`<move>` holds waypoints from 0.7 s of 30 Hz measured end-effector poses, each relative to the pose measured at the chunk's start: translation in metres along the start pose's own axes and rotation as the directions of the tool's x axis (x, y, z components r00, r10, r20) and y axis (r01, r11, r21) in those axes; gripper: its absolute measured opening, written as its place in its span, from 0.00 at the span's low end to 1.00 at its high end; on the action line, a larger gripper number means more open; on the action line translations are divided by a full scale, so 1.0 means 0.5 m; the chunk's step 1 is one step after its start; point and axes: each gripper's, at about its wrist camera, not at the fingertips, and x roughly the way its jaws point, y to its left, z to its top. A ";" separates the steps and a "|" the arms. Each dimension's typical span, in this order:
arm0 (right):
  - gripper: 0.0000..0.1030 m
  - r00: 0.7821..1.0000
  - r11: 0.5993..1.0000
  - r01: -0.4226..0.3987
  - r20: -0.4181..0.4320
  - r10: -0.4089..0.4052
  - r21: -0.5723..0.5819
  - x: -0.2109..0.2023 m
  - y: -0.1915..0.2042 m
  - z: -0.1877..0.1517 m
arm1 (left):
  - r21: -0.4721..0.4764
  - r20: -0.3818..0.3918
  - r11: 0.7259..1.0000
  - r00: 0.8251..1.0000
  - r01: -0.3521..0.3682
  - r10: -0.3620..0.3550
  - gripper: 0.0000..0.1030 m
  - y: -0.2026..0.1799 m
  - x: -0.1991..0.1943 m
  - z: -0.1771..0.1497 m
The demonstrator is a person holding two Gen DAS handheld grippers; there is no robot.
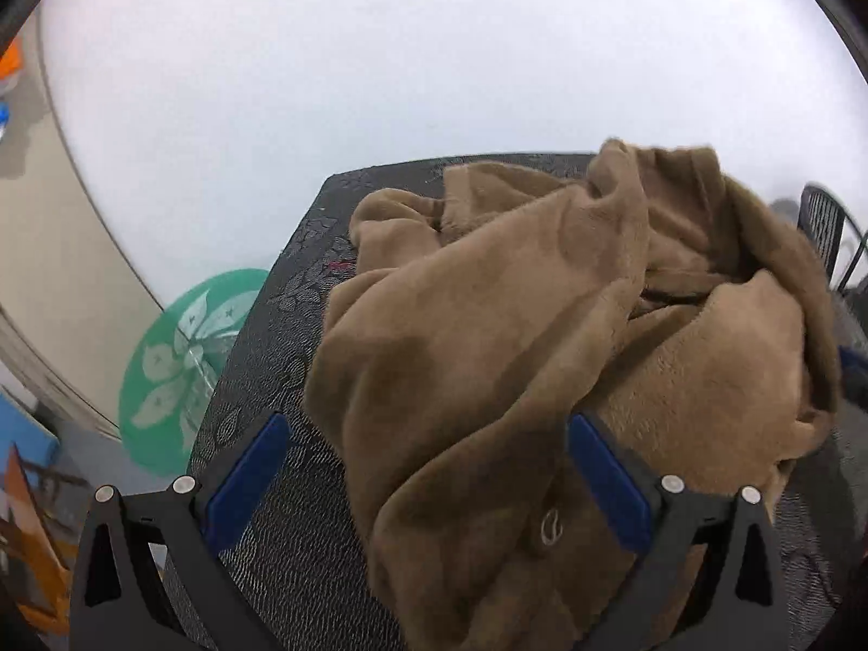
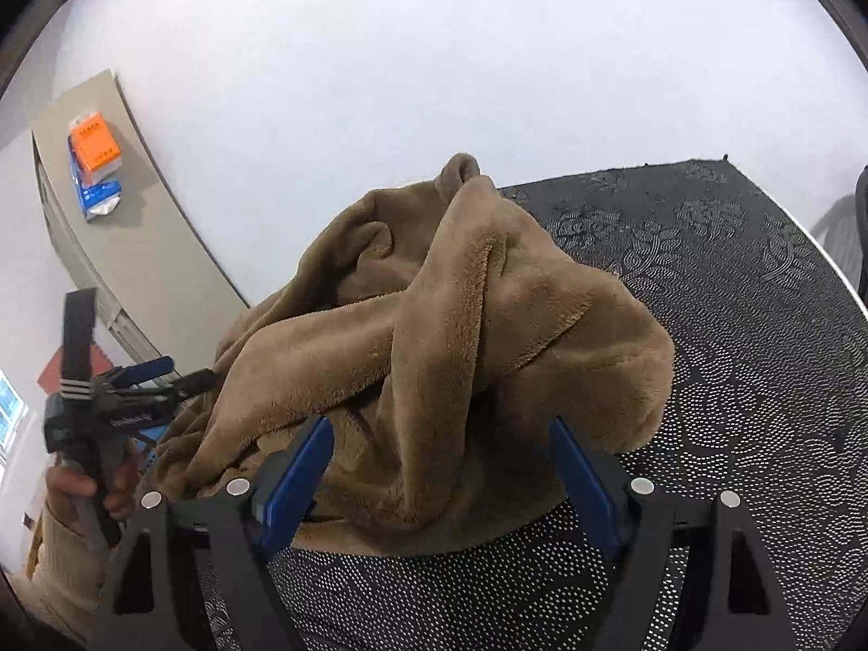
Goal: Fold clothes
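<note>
A crumpled brown fleece garment (image 1: 488, 358) lies heaped on the black patterned table (image 1: 282, 521). My left gripper (image 1: 427, 423) is open, its blue pads (image 1: 244, 483) spread wide on either side of the near part of the heap. A small metal ring (image 1: 550, 529) shows on the cloth close to the right pad. In the right wrist view the garment (image 2: 461, 336) rises in thick folds, and my right gripper (image 2: 440, 426) is open around its near edge. The left gripper (image 2: 141, 380), held by a hand (image 2: 76, 488), is at the heap's left side.
A green disc with a white flower print (image 1: 184, 363) stands beyond the table's left edge. A dark mesh chair (image 1: 824, 228) is at the right. A beige counter (image 2: 152, 249) carries orange and blue boxes (image 2: 95, 154). Bare tablecloth (image 2: 732, 298) spreads right of the heap.
</note>
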 end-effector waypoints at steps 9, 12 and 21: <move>0.81 1.000 1.000 0.007 -0.002 -0.007 -0.001 0.009 0.009 -0.004 | -0.006 -0.106 0.999 0.994 0.037 -0.037 1.00 -0.018 0.070 -0.005; 0.81 1.000 1.000 0.013 -0.020 -0.013 -0.001 0.020 0.008 -0.005 | -0.035 -0.119 0.998 0.992 0.043 -0.047 1.00 -0.010 0.078 -0.008; 0.82 0.996 0.997 0.072 -0.054 -0.073 -0.025 0.049 0.011 -0.004 | -0.092 -0.161 0.992 0.981 0.091 -0.105 1.00 0.004 0.102 -0.027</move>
